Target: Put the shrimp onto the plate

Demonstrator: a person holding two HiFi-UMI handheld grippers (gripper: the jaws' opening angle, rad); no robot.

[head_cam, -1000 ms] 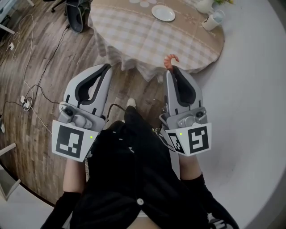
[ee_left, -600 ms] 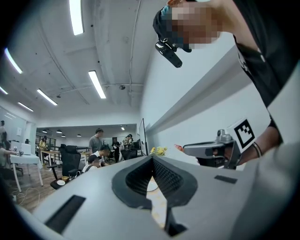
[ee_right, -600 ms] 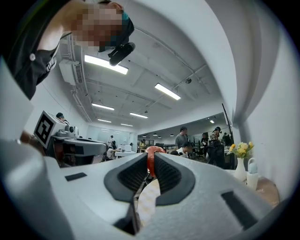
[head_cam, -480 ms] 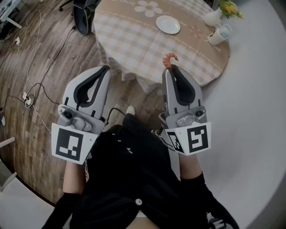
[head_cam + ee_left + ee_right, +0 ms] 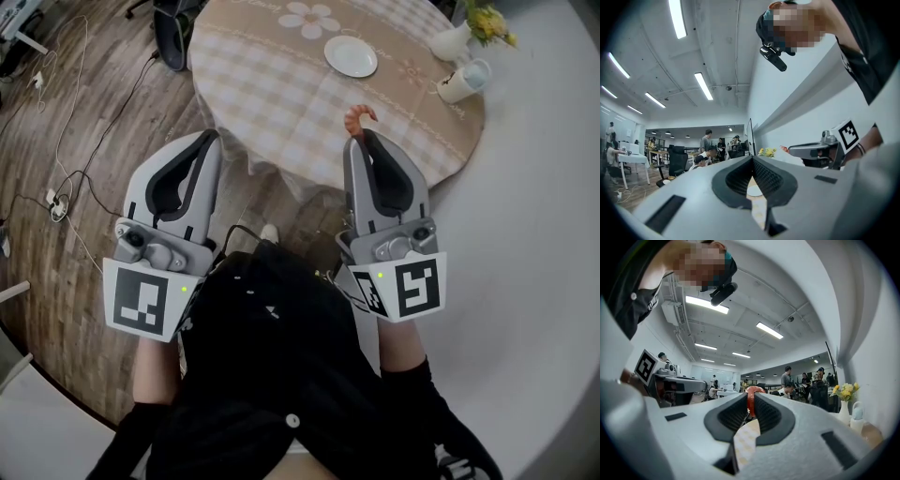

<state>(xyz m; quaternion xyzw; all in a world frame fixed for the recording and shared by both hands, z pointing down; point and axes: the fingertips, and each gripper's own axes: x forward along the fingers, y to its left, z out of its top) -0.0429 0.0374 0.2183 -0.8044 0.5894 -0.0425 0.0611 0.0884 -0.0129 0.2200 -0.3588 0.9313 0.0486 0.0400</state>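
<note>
An orange shrimp (image 5: 357,119) sticks out of the tips of my right gripper (image 5: 360,137), which is shut on it; in the right gripper view the shrimp (image 5: 751,399) is pinched between the black pads. The gripper hovers over the near edge of the round table. A small white plate (image 5: 351,56) lies farther back on the checked tablecloth (image 5: 281,84). My left gripper (image 5: 212,138) is held level with the right one, off the table's left front, jaws shut with nothing between them (image 5: 752,161).
A white vase with yellow flowers (image 5: 461,34) and a white mug (image 5: 462,81) stand at the table's right rim. A black office chair (image 5: 176,28) is at the table's left. Cables (image 5: 66,141) run over the wooden floor. A white wall (image 5: 544,234) rises at the right.
The view has shifted so the table sits nearer and more of it shows. Both grippers moved slightly forward toward the table, the right one still holding the shrimp.
</note>
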